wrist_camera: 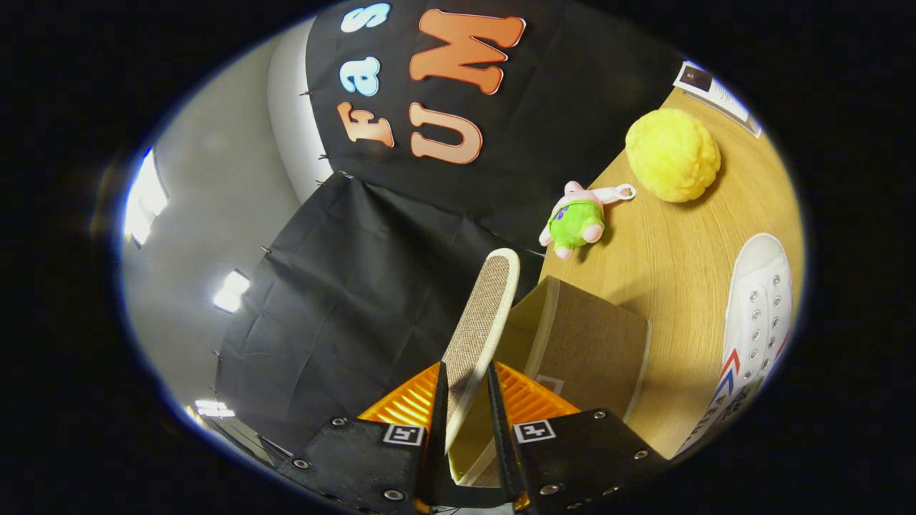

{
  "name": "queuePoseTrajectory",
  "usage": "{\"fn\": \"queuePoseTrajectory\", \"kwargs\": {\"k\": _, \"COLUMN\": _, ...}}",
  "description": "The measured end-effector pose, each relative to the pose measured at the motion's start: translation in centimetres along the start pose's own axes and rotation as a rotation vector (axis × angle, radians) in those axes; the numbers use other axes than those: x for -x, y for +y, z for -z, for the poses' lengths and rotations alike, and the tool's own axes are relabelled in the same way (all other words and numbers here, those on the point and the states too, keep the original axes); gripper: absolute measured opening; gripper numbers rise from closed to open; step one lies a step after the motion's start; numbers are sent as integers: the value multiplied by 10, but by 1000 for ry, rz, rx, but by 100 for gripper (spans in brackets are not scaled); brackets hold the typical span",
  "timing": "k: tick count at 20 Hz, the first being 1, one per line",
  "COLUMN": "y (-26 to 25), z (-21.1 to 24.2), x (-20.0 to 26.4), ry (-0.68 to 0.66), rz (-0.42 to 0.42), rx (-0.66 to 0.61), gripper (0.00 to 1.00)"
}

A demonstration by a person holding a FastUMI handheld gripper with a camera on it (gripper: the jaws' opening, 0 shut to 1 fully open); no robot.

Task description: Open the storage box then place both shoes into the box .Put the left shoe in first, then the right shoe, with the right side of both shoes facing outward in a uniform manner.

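Note:
My gripper (465,375) is shut on the brown woven lid (483,315) of the storage box, which stands edge-on between the fingers and rises ahead of them, lifted away from the box. The brown fabric box (594,343) sits just beyond the fingers on the wooden table (680,250), its cream rim visible. A white lace-up shoe (758,315) with red and blue stripes lies on the table beside the box, on the far side from the lid. The view is strongly tilted.
A green and pink plush toy (576,222) lies on the table beyond the box. A fuzzy yellow ball (673,154) rests further out, with a paper sheet (715,93) past it. Black cloth walls the booth behind the table; ceiling lights show beyond it.

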State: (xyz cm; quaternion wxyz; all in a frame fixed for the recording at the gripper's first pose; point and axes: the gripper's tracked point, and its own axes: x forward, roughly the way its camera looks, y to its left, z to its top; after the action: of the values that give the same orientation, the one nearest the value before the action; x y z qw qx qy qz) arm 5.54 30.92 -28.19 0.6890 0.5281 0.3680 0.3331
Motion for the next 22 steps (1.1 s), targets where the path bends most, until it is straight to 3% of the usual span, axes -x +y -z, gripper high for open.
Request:
{"fn": "queuePoseTrajectory", "kwargs": {"k": 6, "y": 49, "z": -9, "x": -10, "ry": -28, "rz": -25, "rx": 16, "gripper": 15}}
{"fn": "queuePoseTrajectory", "kwargs": {"k": 22, "y": 172, "z": 49, "x": -118, "ry": 134, "rz": 43, "rx": 268, "gripper": 15}}
